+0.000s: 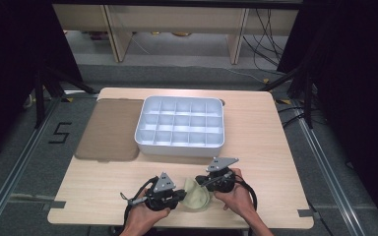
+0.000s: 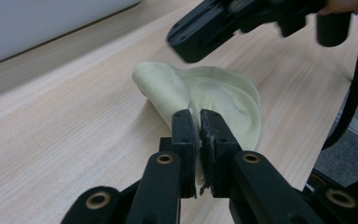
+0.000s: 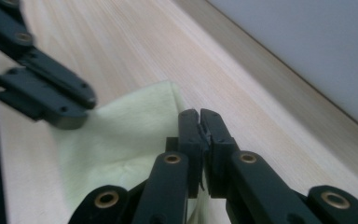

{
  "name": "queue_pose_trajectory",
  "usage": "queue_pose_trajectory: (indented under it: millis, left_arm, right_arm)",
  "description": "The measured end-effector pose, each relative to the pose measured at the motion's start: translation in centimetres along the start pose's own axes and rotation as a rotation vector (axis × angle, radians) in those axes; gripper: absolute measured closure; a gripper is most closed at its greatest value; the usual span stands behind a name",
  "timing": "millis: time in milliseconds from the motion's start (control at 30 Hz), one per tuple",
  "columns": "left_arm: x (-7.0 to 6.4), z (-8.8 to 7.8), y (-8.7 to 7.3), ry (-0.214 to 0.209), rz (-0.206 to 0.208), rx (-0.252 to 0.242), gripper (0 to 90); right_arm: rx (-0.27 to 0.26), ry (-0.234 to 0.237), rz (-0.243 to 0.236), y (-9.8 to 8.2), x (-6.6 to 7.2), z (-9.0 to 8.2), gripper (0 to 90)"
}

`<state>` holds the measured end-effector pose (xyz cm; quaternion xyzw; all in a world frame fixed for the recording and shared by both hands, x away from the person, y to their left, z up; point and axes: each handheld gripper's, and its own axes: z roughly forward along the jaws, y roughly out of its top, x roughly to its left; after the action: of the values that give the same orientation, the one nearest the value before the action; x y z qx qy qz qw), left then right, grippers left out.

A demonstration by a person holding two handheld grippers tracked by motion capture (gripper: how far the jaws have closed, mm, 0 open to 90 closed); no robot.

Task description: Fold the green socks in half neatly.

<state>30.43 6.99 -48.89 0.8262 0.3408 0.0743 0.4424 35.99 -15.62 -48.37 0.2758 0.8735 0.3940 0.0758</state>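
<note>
Cloth point(image 1: 197, 194), pale yellow-green and soft, sits near the front edge of the worktop point(image 1: 275, 147), roughly at its middle, bunched up between the two hand-held tools. The left gripper point(image 2: 199, 122) has its jaws clenched on a fold of the fabric; in the left gripper view the material rises in a hump just beyond the tips and a thin layer runs down between the pads. The right gripper point(image 3: 199, 122) also has its jaws pressed together, and in the right gripper view the fabric edge lies beneath and beside them; it looks pinched there, though the pinch itself is hard to make out. The two tools face each other from either side, so the cloth is held at two points, probably to lift it, spread it or fold it without the rest dragging on the wood.

Further back, towards the middle of the worktop, stands a white tray point(image 1: 180, 142) divided into many small compartments, all of them bare as far as I can see. A brown mat point(image 1: 109, 130) lies flat just beside it at the left edge. Both are well apart from the cloth, leaving the front strip free for handling the fabric.
</note>
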Motion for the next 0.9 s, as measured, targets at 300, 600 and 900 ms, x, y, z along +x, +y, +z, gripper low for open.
queue_pose_trajectory:
  millis: [300, 600, 900]
  left_arm:
    - [-0.1, -0.2, 0.1, 0.007, 0.014, 0.008, 83.9]
    - [-0.7, -0.1, 0.7, 0.012, 0.042, 0.003, 83.9]
    - [-3.3, 1.3, 1.8, -0.021, 0.137, -0.005, 83.8]
  right_arm:
    - [0.025, 0.034, 0.031, -2.3, 1.0, -2.3, 87.0]
    - [0.098, 0.047, 0.046, -3.2, 0.7, -1.1, 86.9]
    - [0.093, 0.062, 0.068, -3.4, 0.5, -1.1, 87.2]
